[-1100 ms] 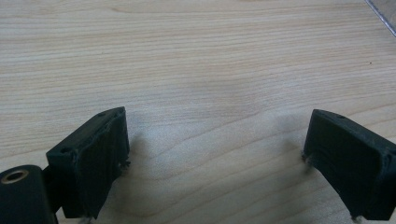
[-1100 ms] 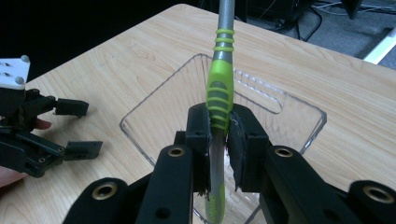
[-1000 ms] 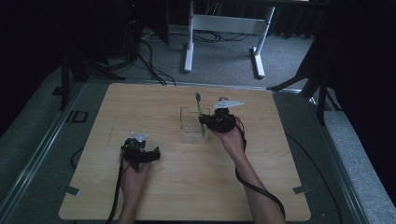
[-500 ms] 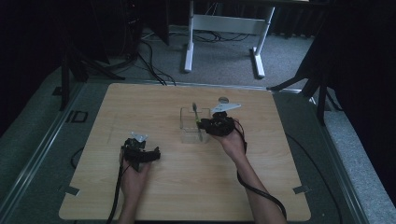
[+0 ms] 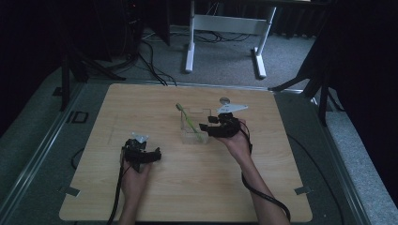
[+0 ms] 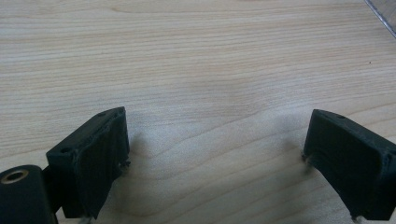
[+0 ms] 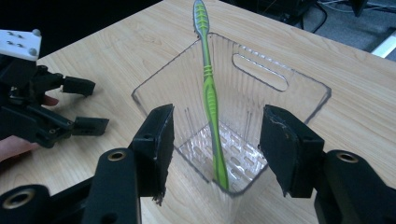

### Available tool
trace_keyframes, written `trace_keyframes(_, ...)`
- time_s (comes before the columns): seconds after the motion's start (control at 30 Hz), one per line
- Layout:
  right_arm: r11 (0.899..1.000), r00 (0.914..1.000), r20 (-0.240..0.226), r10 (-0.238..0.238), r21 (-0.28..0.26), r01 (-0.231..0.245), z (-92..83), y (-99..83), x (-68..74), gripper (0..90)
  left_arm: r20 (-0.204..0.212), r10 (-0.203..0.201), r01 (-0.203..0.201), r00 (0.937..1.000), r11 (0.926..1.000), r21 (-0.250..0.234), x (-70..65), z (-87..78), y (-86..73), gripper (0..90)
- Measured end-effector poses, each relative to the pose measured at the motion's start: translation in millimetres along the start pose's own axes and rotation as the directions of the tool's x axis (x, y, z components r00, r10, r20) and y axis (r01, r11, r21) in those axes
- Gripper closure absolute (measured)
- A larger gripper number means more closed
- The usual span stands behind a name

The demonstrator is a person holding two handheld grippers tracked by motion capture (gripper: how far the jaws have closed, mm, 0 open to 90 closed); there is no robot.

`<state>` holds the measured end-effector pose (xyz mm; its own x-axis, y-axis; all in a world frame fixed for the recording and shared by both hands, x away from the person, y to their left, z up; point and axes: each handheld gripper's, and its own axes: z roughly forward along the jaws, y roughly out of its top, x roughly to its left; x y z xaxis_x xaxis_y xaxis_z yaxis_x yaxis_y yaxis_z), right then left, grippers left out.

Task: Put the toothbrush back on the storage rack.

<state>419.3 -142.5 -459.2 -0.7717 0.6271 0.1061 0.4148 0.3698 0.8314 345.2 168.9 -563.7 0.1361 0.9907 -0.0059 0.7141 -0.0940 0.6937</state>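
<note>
Step in hand: I judged this the release; the green plastic toothbrush [image 7: 211, 100] stood leaning inside the clear ribbed plastic bin [image 7: 285, 74], its foot on the perforated floor, its head above the rim.
Right hand-held gripper [image 7: 215, 149]: its jaws had just been opening; they stood apart either side of the toothbrush handle, neither pad touching it.
Left hand-held gripper [image 6: 215, 158]: jaws wide with nothing between them, low over the pale wood-grain worktop [image 6: 196, 60], well apart from the bin.
Bin position: mid-worktop in the high view [image 5: 195, 126], just beside my right hand [image 5: 237, 143].
Next move: I judged a straight withdrawal upward and back was called for, clear of the handle and the bin's near wall, lest the toothbrush tip out.
</note>
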Motion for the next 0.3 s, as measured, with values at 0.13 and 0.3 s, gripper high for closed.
trace_keyframes(0.13, 1.000, 0.9999, 0.008, -0.007, -0.009, 0.007, -8.2, -2.7, 1.0, 42.6, 0.000, -0.002, 0.002, 1.0000, 1.0000, -0.002, -0.1, 0.1, 0.0, 7.2)
trace_keyframes(0.3, 1.000, 0.9998, 0.020, -0.001, -0.021, 0.002, -19.8, -11.2, 1.2, 41.9, 0.000, -0.001, 0.001, 1.0000, 1.0000, -0.002, -0.2, 0.2, 0.0, 7.2)
